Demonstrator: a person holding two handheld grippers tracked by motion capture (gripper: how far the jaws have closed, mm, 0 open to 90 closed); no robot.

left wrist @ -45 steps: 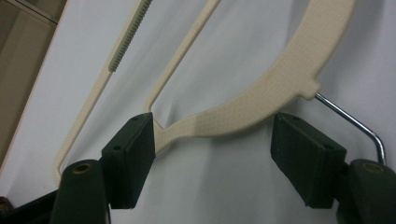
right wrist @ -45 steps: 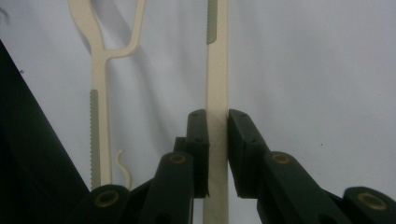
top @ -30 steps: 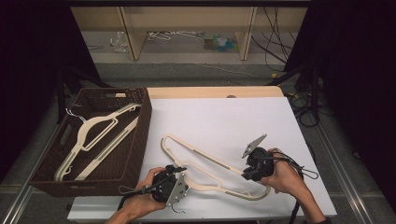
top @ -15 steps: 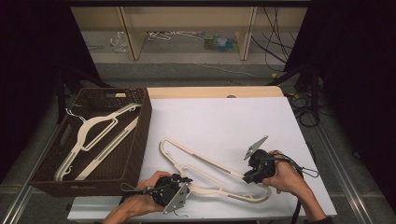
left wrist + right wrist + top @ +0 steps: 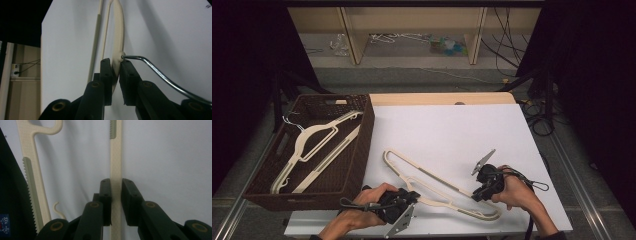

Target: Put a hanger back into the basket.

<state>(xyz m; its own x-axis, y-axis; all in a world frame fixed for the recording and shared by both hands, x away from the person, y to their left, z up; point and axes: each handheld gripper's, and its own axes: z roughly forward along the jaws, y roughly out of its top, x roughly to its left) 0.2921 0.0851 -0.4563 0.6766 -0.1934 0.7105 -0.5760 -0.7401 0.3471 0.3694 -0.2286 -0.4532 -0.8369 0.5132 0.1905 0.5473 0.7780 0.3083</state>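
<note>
A white table (image 5: 452, 125) was seen from the high view, filling the middle of the scene, with a dark woven basket (image 5: 362, 150) set at its left edge. Two cream hangers (image 5: 319, 145) had been laid inside the basket, which suggested that it served as the collecting place.

A third cream hanger (image 5: 432, 187) lay flat on the near part of the table, to the right of the basket and apart from it, stretched from far-left to near-right. It was gripped at two places at once, probably so that so long and springy a thing could be lifted level without swinging.

The left gripper (image 5: 399, 205) was held at the near-left, at the hanger's neck. In the left gripper view its jaws were seen drawn in narrow on the cream plastic (image 5: 117, 60), just beside the point where the metal hook (image 5: 155, 72) entered it; the neck was likely chosen as the stiffest part.

The right gripper (image 5: 484, 187) was held at the near-right by the person's hand (image 5: 517, 192). In the right gripper view its jaws were closed narrowly around a straight cream bar (image 5: 115, 185) of the hanger; whether both pads were pressing could not be told. A small clothes hook (image 5: 58, 211) and a toothed strip (image 5: 32, 190) were seen on the other bar to the left.
</note>
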